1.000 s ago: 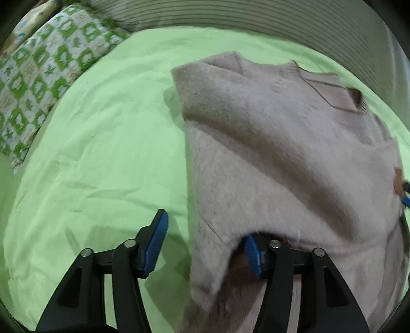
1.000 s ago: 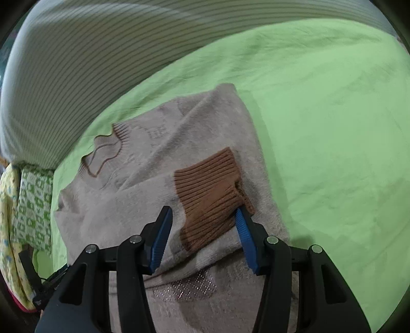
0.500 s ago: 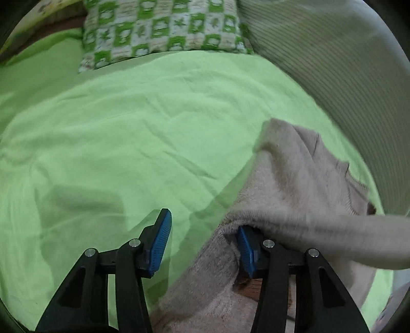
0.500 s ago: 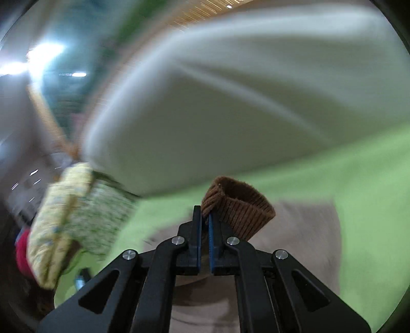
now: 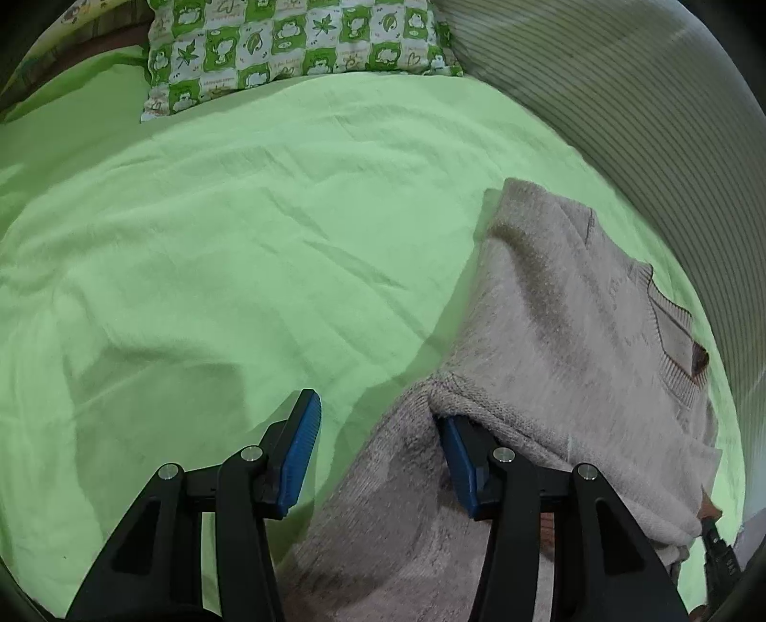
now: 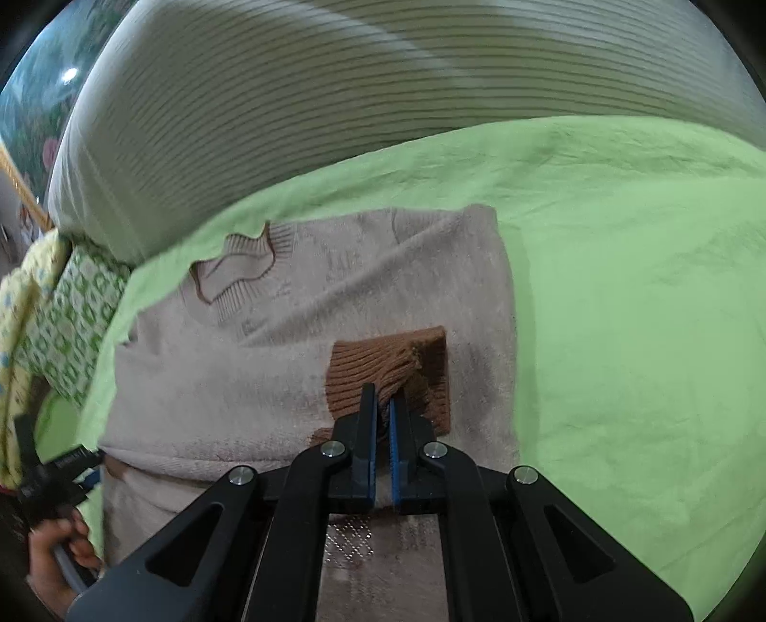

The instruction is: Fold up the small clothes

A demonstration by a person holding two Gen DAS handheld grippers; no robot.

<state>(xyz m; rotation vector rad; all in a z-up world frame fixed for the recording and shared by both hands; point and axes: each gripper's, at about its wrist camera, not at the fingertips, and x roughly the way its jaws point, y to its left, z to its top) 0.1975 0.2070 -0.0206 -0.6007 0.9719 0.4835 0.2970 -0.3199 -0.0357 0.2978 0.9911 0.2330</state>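
The sweater is lying on the green bedsheet, neckline toward the far side, near the striped cushion that is running along the far edge of the bed. In the right wrist view the body is spreading flat across the left and middle of the frame, and the brown ribbed cuff of one sleeve is resting on top of the beige knit, right of centre.

The right gripper is pointing down at that cuff — its fingers are pressed nearly together and pinching a bunched fold of the brown ribbing between the blue pads. The cuff fabric is puckering up toward the pinch.

The left gripper is sitting at the sweater's left edge in its own view. Its fingers are standing apart. The right finger is tucking under a folded-over layer of knit, the fabric draping over its tip; the left finger is hanging over bare bedsheet, touching no cloth that I can see. A strip of sweater is lying between the two fingers, not squeezed.

A green-and-white patterned pillow is lying at the far side in the left wrist view. A hand is gripping a handle at the near left corner of the right wrist view.
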